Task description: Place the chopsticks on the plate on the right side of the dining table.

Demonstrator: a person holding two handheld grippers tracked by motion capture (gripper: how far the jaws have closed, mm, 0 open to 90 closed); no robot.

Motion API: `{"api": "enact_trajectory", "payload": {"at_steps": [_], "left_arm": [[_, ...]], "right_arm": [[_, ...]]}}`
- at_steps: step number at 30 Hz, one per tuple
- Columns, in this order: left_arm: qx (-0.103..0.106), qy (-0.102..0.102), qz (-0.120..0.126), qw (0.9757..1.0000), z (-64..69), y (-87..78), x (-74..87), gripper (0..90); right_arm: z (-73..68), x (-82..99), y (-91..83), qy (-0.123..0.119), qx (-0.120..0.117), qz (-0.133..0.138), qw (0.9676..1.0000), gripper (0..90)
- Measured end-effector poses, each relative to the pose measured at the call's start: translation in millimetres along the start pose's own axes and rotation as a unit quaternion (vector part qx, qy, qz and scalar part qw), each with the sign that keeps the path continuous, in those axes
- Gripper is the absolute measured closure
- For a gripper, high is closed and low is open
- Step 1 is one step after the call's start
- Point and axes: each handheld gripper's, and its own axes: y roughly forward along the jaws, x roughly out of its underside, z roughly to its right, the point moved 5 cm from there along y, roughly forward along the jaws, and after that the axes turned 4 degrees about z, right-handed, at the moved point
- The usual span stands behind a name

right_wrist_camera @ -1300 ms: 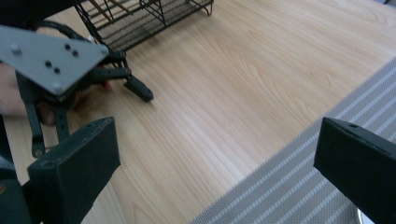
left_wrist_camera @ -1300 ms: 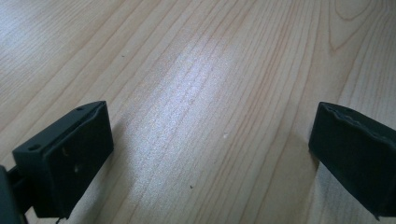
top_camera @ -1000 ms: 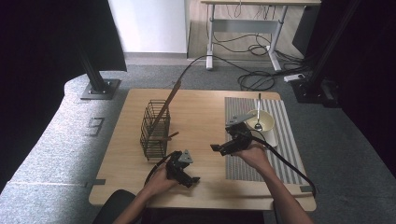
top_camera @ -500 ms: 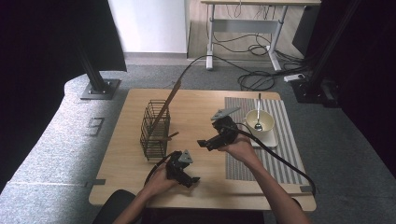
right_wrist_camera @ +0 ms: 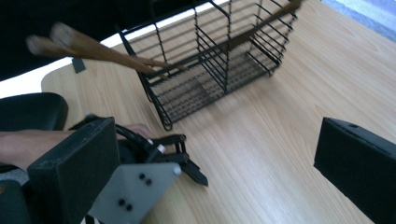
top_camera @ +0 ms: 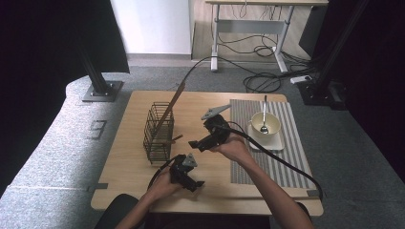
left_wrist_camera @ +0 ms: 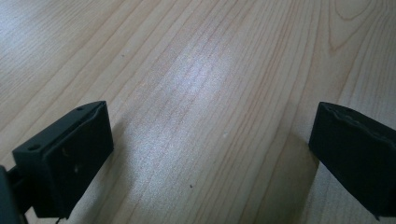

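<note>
My right tongs [top_camera: 195, 143] hang above the middle of the counter [top_camera: 210, 191], jaws spread wide and holding nothing. They point toward the black wire basket [top_camera: 158, 132], which stands just beyond their tips, near but not touching. In the right gripper view the basket [right_wrist_camera: 219, 60] sits ahead and a little above the gap between the two black jaws, with bare wood between it and them. Two wooden utensils are in it: one long handle [top_camera: 173, 101] leans up and out over the far rim, and a shorter one [top_camera: 171, 140] pokes out through the side that faces my right tongs. In the right gripper view those sticks [right_wrist_camera: 93, 46] cross the basket at a slant, their rounded ends blurred at the upper left.

My left tongs [top_camera: 197, 184] lie low at the near edge of the counter, jaws released and wide apart, nothing between them. In the left gripper view they frame plain wood grain [left_wrist_camera: 210, 93]. The basket stands beyond my left tongs and slightly to their left, close by; my right tongs hover beyond them and to the right. The right gripper view shows my left tongs [right_wrist_camera: 198, 176] resting on the wood beneath, my hand [right_wrist_camera: 28, 144] behind them.

Behind my right tongs, to their right, a white bowl [top_camera: 263, 125] with a spoon [top_camera: 264, 114] in it stands on a striped mat [top_camera: 286, 143], well apart from the basket.
</note>
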Motion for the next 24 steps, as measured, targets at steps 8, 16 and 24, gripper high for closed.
{"api": "enact_trajectory", "payload": {"at_steps": [8, 16, 24], "left_arm": [[0.0, 0.0, 0.0, 1.0, 0.0, 0.0, 0.0, 0.0], [0.0, -0.001, 0.001, 1.0, 0.2, 0.2, 0.0, 0.0], [0.0, -0.001, 0.001, 1.0, 0.2, 0.1, 0.0, 0.0]], "right_arm": [[-8.3, -12.0, 10.2, -0.007, -0.006, 0.0, 1.0, 0.0], [-19.8, -23.8, 24.2, -0.019, -0.018, 0.001, 0.9996, 3.1], [-18.9, -25.7, 37.3, -0.017, -0.018, -0.005, 0.9997, 11.3]]}}
